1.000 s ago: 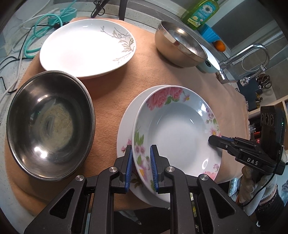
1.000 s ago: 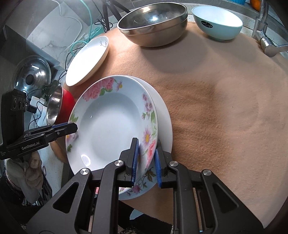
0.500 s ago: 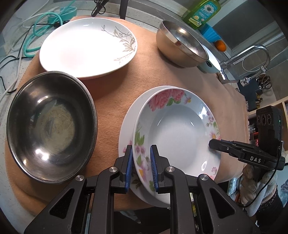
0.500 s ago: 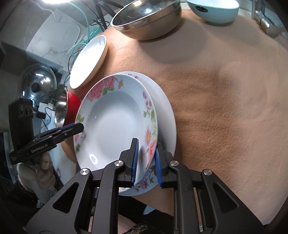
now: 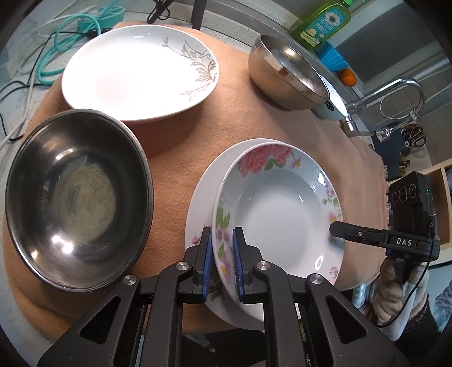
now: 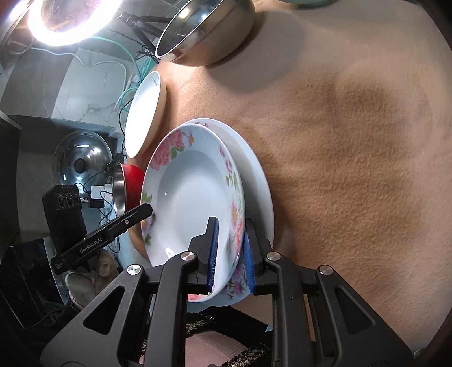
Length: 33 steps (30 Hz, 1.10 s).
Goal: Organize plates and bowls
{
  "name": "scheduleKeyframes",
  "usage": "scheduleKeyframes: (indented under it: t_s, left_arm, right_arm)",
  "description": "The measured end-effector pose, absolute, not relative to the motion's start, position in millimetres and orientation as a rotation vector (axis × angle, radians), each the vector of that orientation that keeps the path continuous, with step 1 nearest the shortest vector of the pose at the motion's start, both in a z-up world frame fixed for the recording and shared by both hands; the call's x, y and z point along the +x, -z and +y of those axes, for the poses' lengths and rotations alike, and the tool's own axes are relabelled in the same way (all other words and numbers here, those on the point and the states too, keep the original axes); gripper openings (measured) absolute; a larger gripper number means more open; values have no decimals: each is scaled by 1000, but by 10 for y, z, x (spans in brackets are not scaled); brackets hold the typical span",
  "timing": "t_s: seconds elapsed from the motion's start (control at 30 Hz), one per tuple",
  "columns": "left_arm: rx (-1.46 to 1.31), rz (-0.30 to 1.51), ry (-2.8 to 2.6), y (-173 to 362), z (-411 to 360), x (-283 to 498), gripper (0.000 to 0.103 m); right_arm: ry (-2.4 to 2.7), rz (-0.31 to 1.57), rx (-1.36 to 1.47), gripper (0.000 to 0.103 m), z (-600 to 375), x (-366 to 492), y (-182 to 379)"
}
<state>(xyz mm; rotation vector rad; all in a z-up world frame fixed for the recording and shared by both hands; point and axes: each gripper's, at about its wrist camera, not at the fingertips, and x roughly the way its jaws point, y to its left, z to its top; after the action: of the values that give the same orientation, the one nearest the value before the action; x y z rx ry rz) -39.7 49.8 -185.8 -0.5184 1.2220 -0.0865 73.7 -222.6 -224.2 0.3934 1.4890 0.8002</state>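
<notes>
flowered plate (image 5: 278, 209) sits tilted over a second plate (image 5: 202, 197) of the same rose pattern, which lies flat on the tan cloth (image 5: 175, 146) near the table's front edge. the upper one overlaps most of the lower, pushed a little toward the right in the left wrist view, so a crescent of the lower rim shows on the left.

left gripper (image 5: 221, 262) is clamped on the near rim of the flowered plate, blue pads pressing it from either side; its jaws have just been closing a touch further on that rim. right gripper (image 6: 228, 254) is pinched on the opposite rim of the same plate, one pad inside the bowl of the plate, the other against its underside. whether that outer pad also touches the lower plate is hard to make out from this angle. in the right wrist view the flowered plate stands up off the lower one on the far side, raised at the left gripper's end.

a dark steel bowl (image 5: 76, 197) rests on the cloth to the left of the plates, near but not touching. behind it is a white plate with a grey leaf sprig (image 5: 141, 73). a shiny steel bowl (image 5: 285, 73) stands at the back right, with a pale blue bowl (image 5: 334, 103) just behind it and a green dish soap bottle (image 5: 322, 22) further back.
</notes>
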Motion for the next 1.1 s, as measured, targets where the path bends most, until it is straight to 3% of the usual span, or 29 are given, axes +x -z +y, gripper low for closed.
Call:
scheduleKeyframes:
  t_s: [0.43, 0.67, 1.1]
  left_arm:
    - [-521, 1221, 82, 1860, 522, -376, 10]
    - [-512, 1219, 79, 1851, 507, -370, 10]
    - [-515, 1207, 78, 1830, 514, -413, 18]
  right_arm:
    - [-788, 1497, 408, 18, -2270, 757, 2254]
    - [-747, 1512, 379, 9, -2245, 757, 2239]
    - [-737, 1513, 337, 8, -2200, 744, 2211]
